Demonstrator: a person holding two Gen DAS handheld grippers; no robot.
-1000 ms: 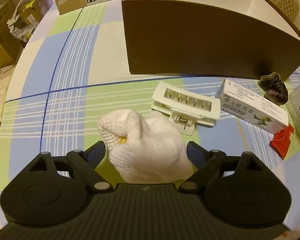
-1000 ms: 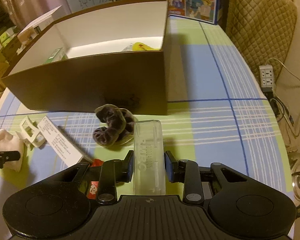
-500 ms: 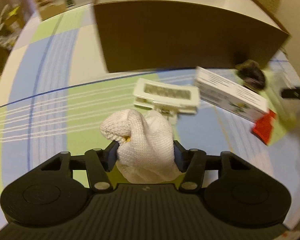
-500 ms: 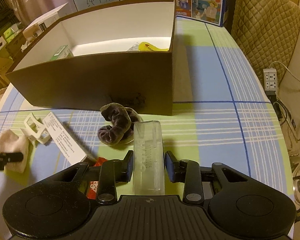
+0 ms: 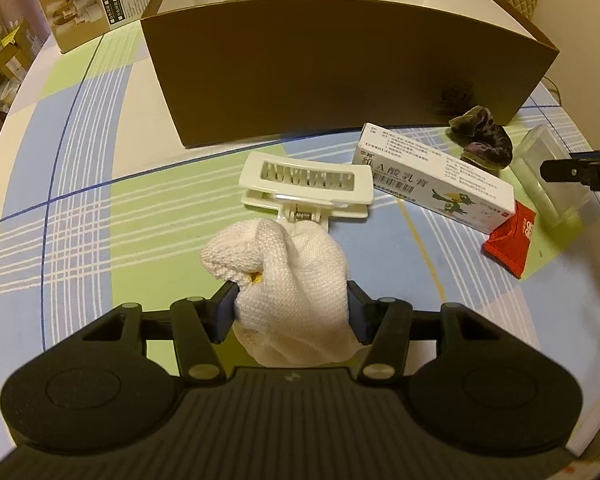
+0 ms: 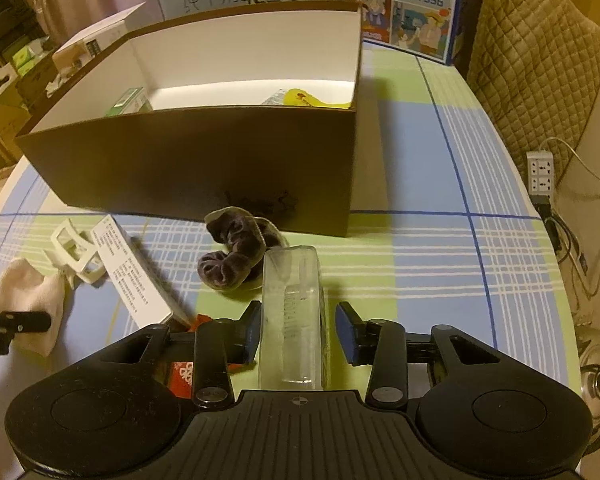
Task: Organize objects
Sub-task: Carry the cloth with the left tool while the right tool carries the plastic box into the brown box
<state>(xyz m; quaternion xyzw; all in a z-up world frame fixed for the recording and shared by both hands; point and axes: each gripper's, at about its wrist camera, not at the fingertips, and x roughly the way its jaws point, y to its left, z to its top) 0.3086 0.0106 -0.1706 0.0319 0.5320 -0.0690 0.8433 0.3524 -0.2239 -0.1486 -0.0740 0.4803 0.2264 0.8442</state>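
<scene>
Green carton (image 6: pixel 130 101) inside brown box (image 6: pixel 220 168), right-wrist view only

Tablecloth (image 5: pixel 100 168) is a green, blue and white plaid. White knit cloth (image 5: pixel 296 280) between the left tongs, clear case (image 6: pixel 292 320) between the right ones. Beyond them: purple velvet scrunchie (image 6: pixel 232 256), brown box (image 5: pixel 340 76) with a white inside.

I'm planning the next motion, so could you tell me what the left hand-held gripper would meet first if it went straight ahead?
Probably the white hair clip, lying just beyond the white cloth that the left hand-held gripper grips; the brown box stands farther back.
</scene>
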